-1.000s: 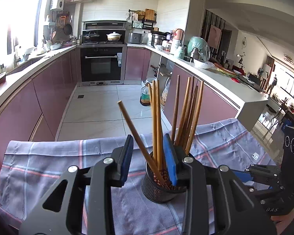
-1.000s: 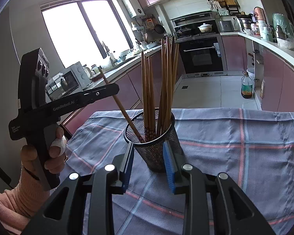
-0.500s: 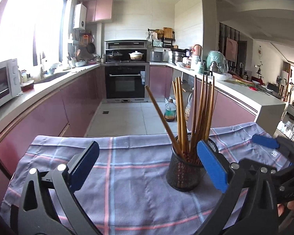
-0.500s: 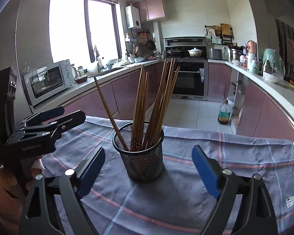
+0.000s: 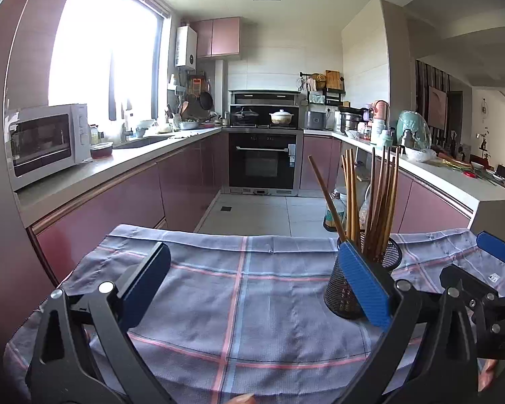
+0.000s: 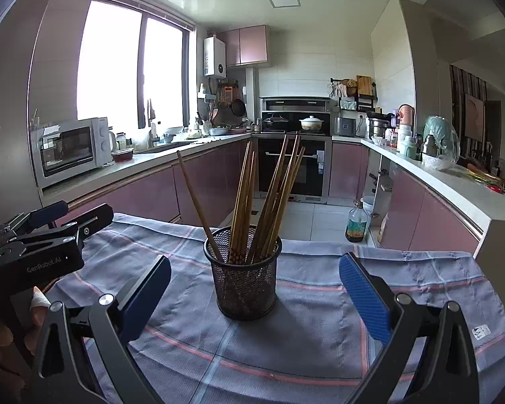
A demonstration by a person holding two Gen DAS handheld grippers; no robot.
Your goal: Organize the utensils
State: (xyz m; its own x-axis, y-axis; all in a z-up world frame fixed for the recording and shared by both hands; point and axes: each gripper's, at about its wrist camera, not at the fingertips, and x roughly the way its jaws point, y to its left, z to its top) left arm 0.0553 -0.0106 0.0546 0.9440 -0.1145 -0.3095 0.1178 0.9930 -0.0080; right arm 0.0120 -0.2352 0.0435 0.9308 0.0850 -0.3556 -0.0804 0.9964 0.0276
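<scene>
A black mesh holder (image 6: 245, 274) stands upright on the checked cloth (image 6: 320, 330) and holds several brown wooden chopsticks (image 6: 269, 198), one leaning far left. My right gripper (image 6: 254, 289) is wide open and empty, drawn back with the holder standing beyond and between its blue pads. My left gripper (image 5: 252, 282) is wide open and empty, to the left of the holder (image 5: 360, 279); its right pad (image 5: 363, 282) overlaps the holder in view. The chopsticks also show in the left wrist view (image 5: 370, 198). The left gripper appears at the left in the right wrist view (image 6: 50, 229).
The table's far edge drops to the tiled kitchen floor (image 5: 252, 212). A counter with a microwave (image 5: 47, 143) runs along the left, an oven (image 5: 264, 161) at the back, a cluttered counter (image 6: 454, 175) on the right. An oil bottle (image 6: 356, 224) stands on the floor.
Both grippers opened wide and drew back and up from the holder. The left gripper shifted left, so the holder now sits at its right. All chopsticks stay in the holder.
</scene>
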